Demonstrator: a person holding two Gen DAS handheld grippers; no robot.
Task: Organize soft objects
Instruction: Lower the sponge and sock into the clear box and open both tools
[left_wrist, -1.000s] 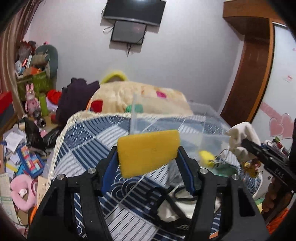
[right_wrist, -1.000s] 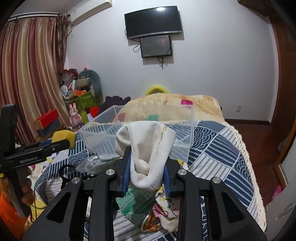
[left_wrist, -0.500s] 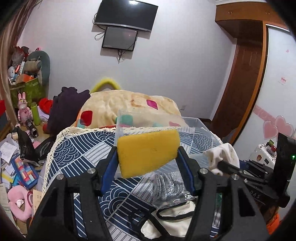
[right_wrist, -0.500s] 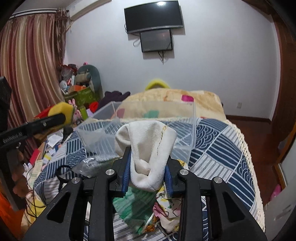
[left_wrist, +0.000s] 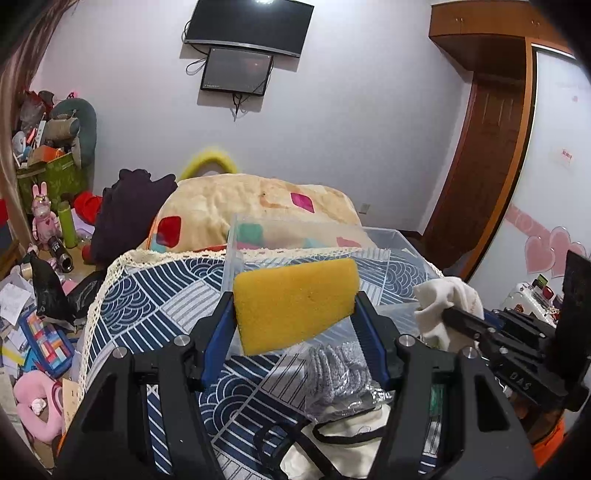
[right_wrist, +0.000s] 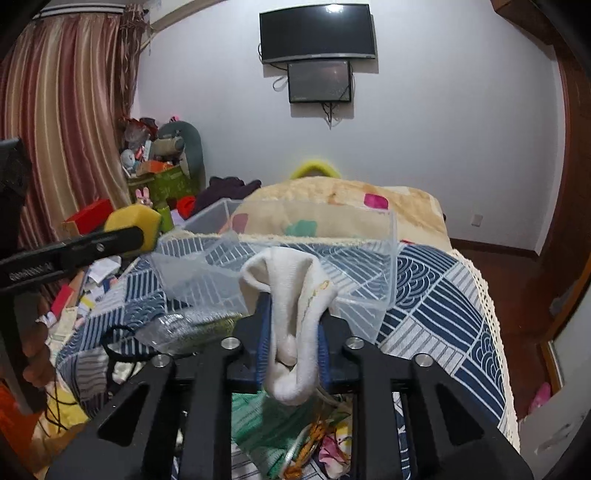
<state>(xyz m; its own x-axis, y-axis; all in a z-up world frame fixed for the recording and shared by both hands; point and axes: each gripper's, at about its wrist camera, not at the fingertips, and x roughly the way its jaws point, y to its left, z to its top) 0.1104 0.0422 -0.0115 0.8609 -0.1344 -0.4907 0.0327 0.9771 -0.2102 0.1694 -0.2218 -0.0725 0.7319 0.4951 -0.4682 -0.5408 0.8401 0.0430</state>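
My left gripper (left_wrist: 295, 306) is shut on a yellow sponge (left_wrist: 295, 301) and holds it in the air in front of the clear plastic bin (left_wrist: 380, 240) on the bed. My right gripper (right_wrist: 291, 314) is shut on a white sock (right_wrist: 291, 295) and holds it just in front of the same bin (right_wrist: 388, 258). The sock (left_wrist: 443, 299) and right gripper also show at the right of the left wrist view. The sponge (right_wrist: 135, 221) and left gripper show at the left of the right wrist view.
A blue patterned bedspread (right_wrist: 443, 295) covers the bed, with a beige blanket (left_wrist: 258, 206) behind the bin. A grey knitted item in a clear bag (left_wrist: 340, 373) and colourful cloths (right_wrist: 280, 435) lie under the grippers. Clutter lies on the floor to the left (left_wrist: 37, 325).
Both grippers have risen and moved toward the bin with sponge and sock still held. The right gripper's jaws have squeezed the sock narrower.
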